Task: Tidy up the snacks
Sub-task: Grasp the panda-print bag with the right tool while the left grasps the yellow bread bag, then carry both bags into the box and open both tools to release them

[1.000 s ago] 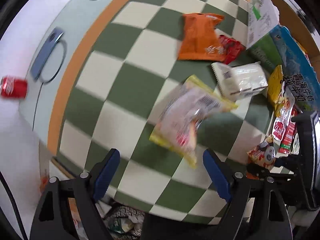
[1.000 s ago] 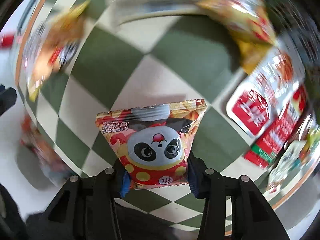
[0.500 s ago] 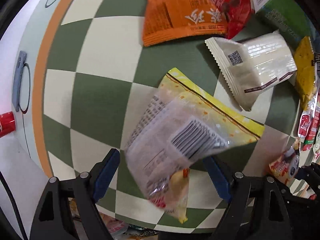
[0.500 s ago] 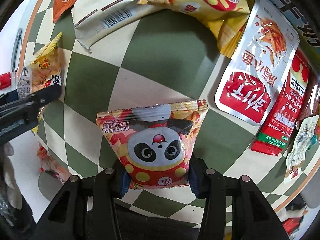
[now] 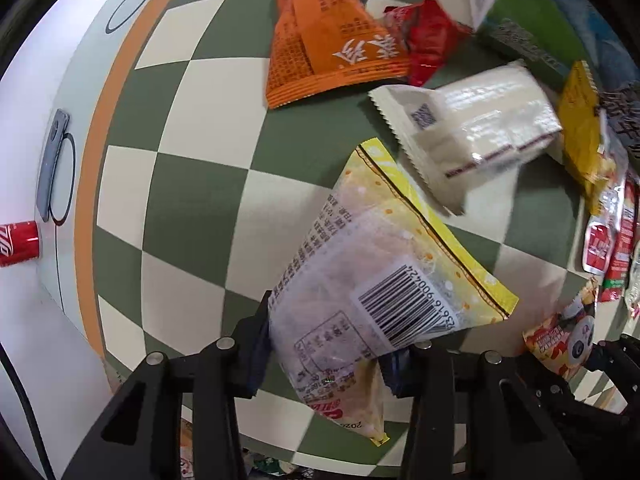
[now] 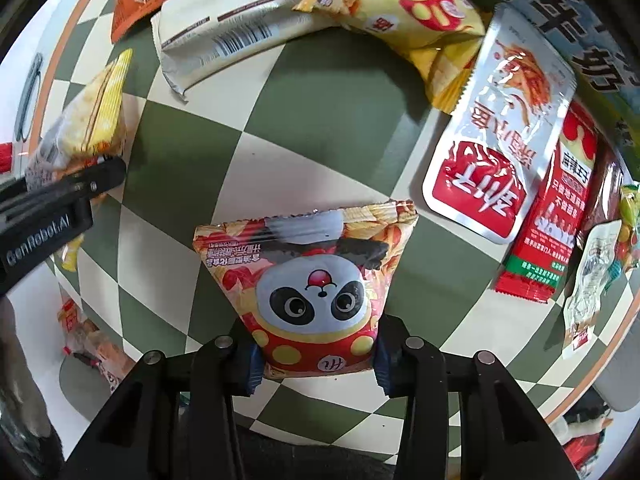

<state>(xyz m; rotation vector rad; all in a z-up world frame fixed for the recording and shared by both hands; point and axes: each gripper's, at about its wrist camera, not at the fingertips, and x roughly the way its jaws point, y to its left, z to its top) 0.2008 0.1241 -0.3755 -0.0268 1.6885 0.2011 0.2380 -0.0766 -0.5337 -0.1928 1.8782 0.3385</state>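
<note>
Left gripper (image 5: 328,356) just clamped: a second ago its jaws stood wide apart above the yellow-edged clear bag (image 5: 384,280), now both pads press the bag's lower end from either side. Grip looks low and off-centre; most of the bag fans out ahead of the jaws, barcode side up, its far corner over the checkered cloth (image 5: 192,184). My read: pick done, lift comes next, and the bag may swing or sag once it's carried.

Right gripper (image 6: 316,354) holds the panda snack bag (image 6: 308,280), pads on both sides of its bottom edge, jaws closing a touch further. Same bag was between them a second ago, so that grasp is only tightening.

So both hands are loaded. Nothing sorted yet by the look of it; next call is where each bag goes.

Around the left bag: white pouch (image 5: 472,136) just beyond its top edge, orange bag (image 5: 328,52) and red wrapper (image 5: 428,36) further out. Right view shows the silver-red sachet (image 6: 500,136) and red stick pack (image 6: 556,216) side by side near the cloth's edge, looks like a row forming. Red can (image 5: 18,242) lies off the cloth.
</note>
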